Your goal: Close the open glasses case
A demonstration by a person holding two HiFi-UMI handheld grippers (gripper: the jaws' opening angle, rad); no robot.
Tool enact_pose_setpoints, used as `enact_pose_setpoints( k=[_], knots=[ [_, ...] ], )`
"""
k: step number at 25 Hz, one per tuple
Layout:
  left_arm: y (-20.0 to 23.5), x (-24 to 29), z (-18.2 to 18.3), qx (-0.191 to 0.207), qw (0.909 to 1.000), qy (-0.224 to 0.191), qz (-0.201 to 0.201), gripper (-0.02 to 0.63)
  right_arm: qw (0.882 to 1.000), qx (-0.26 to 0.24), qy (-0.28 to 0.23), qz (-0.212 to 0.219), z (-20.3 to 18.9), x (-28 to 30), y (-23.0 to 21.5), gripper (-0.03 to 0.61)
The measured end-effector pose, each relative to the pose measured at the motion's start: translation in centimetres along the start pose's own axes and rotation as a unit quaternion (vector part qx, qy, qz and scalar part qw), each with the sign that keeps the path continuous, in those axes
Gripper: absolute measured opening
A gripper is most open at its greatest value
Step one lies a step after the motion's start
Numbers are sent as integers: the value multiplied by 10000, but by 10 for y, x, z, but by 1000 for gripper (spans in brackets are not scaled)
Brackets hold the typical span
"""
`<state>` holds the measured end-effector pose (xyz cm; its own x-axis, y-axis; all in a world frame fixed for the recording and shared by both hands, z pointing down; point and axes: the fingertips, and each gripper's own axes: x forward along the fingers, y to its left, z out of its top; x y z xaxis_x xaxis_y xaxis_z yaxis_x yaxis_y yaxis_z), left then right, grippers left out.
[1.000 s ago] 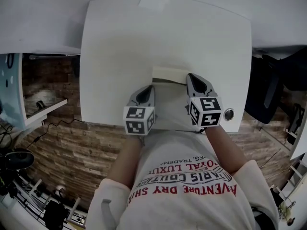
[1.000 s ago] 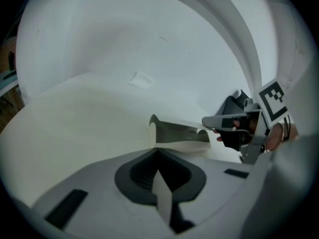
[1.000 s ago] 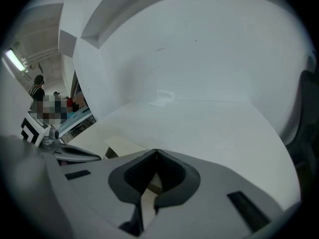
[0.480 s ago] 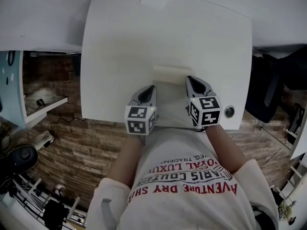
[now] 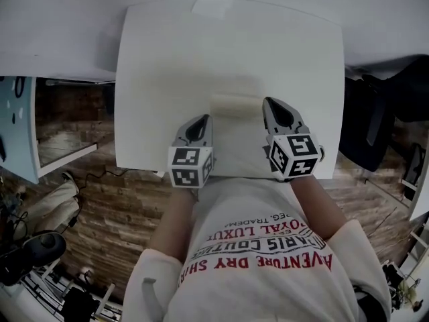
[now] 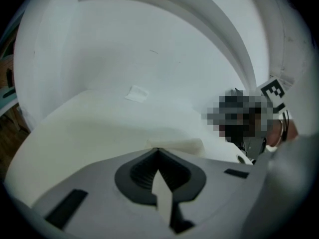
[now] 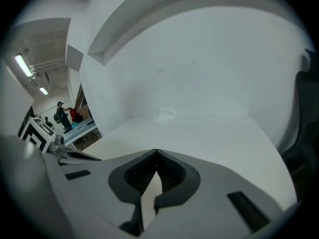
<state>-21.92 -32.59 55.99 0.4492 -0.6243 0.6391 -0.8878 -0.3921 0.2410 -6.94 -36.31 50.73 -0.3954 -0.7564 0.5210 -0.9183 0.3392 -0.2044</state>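
A cream glasses case (image 5: pixel 234 104) lies on the white table (image 5: pixel 161 66) near its front edge, and the blur hides whether its lid is down. My left gripper (image 5: pixel 205 117) is shut and empty, just left of the case and slightly nearer to me. My right gripper (image 5: pixel 267 100) is also shut and empty, with its tip at the case's right end. In the left gripper view the case (image 6: pixel 175 144) shows just beyond the left gripper's (image 6: pixel 157 149) closed tips. The right gripper view shows my right gripper (image 7: pixel 156 151) shut over bare table, without the case.
A white scrap of tape (image 5: pixel 213 0) lies at the table's far edge and shows again as a tape scrap (image 7: pixel 165 115). A black chair (image 5: pixel 375 116) stands to the right. The table's near edge runs right under both grippers, with wood floor (image 5: pixel 100 200) below.
Both grippers stayed shut at the case's two ends. The left gripper drifted slightly left, away from the case. The head view shifted a little.
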Motion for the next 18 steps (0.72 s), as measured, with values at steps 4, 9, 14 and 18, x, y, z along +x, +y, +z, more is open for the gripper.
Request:
enact_pose_setpoints(
  k=[4,9,14,18],
  knots=[
    [-12,-15,42,487,9979,-427,-24,-2,9982,-208,-557,75,32,-20,7,12],
    [-35,-44,97,908,9890,-1167,-47,-2,9921,-205,-1201,294,72,-47,18,12],
    [-62,-72,139,1331,9738,-1842,-92,-2,9850,-522,-1606,366,102,-71,21,12],
    [-73,-83,152,1353,9691,-2052,-199,-2,9827,-744,-1647,399,104,-77,26,12]
  ],
)
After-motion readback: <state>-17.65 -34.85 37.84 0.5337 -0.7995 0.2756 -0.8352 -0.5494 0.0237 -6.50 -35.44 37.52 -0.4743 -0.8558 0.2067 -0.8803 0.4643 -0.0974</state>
